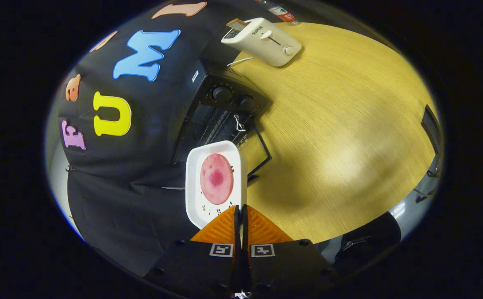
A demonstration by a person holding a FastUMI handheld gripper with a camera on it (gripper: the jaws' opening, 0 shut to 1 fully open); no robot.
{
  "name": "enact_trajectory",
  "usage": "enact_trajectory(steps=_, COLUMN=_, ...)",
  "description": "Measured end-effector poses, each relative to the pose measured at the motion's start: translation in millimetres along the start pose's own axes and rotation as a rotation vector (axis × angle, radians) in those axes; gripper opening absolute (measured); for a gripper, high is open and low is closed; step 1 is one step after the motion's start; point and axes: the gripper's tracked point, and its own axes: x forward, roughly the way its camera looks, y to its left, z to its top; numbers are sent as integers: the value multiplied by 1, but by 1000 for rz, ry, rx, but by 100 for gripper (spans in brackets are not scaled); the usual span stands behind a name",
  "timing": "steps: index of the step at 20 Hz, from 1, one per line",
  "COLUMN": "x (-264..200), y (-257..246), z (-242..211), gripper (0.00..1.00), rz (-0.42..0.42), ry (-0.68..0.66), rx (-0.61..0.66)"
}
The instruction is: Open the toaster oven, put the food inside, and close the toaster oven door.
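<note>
My gripper [239, 209] is shut on the near rim of a white rectangular plate [195, 182], both orange fingers [220, 228] pressed together on it. A round pink slice of food [216, 178] lies on the plate. The view is rolled, so the table looks tilted. Beyond the plate stands the black toaster oven [220, 116] with its glass door [258, 151] swung open and its dark inside and rack showing. Two knobs [221, 94] sit on its front panel. The plate hangs in the air just before the open door.
A white pop-up toaster [262, 41] with a slice of bread in its slot stands on the wooden table [341, 124] beyond the oven. A bottle [281, 12] is behind it. A dark chair [430, 124] stands at the table's far side.
</note>
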Motion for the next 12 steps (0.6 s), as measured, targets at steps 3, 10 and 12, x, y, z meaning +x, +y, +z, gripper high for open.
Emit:
enact_trajectory(steps=3, x=28, y=10, z=3, gripper=2, rz=-4, ry=10, rx=23)
enact_trajectory(steps=10, x=92, y=26, z=28, gripper=2, rz=-9, ry=-42, rx=129)
enact_trajectory(steps=12, x=108, y=31, z=37, gripper=2, rz=-7, ry=-61, rx=160)
